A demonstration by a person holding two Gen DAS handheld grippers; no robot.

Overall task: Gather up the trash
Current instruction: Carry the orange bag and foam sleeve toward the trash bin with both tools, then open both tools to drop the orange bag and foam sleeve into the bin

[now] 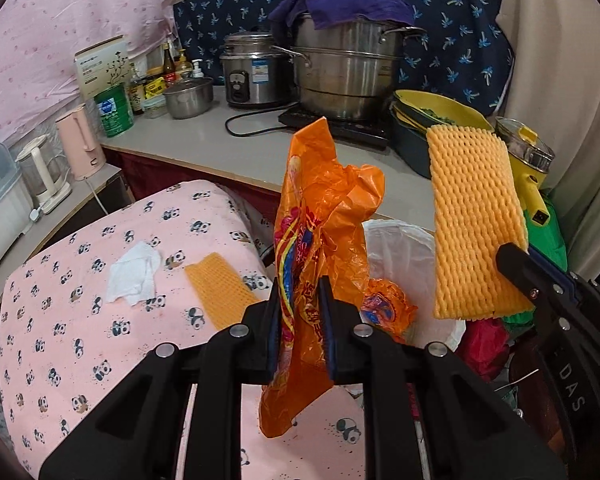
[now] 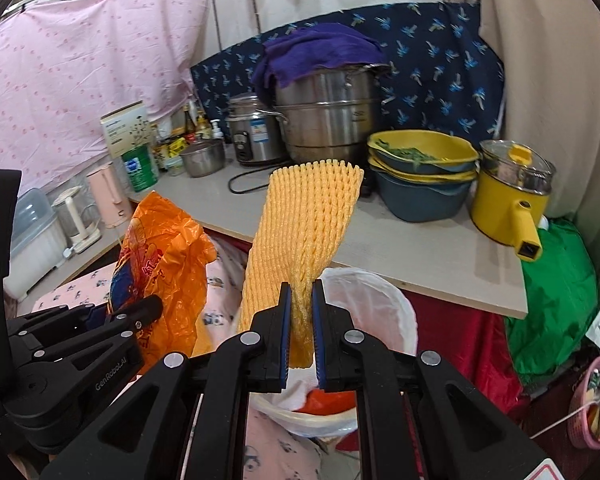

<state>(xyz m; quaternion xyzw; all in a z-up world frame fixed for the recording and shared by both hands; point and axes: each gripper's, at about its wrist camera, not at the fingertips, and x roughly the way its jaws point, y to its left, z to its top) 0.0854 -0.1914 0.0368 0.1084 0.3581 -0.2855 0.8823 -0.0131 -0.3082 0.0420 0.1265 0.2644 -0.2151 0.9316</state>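
From the left wrist camera, the left hand-held gripper [image 1: 302, 330] is clamped on a crumpled orange plastic bag [image 1: 320, 240], its blue pads pinching the printed middle so the bag rises above the jaws and hangs below them. To the right, the right hand-held gripper [image 1: 512, 258] pinches the lower corner of an orange foam net sleeve [image 1: 474, 224], held up in the air. Between and beyond the two lies the white-lined trash bin [image 1: 404, 256], with another orange wrapper [image 1: 386, 306] already inside it. On the left, the panda-print cloth [image 1: 80, 312] carries a crumpled white tissue [image 1: 134, 278] and a second foam net sleeve [image 1: 220, 290], lying just beside each other but apart. Farther back, the grey worktop [image 1: 236, 148] holds a large steel steamer pot [image 1: 344, 76] draped with a purple towel [image 1: 340, 0].

From the right wrist camera, the right hand-held gripper [image 2: 300, 328] is nearly shut, squeezing the narrow end of the orange foam net sleeve [image 2: 300, 232], which fans out upward and away. The trash bin [image 2: 376, 300] sits directly below and beyond the jaws. At the left, the left hand-held gripper [image 2: 148, 306] holds the orange plastic bag [image 2: 164, 264] near the bin. A yellow pot [image 2: 508, 208] stands on the worktop [image 2: 420, 252] at the far right.
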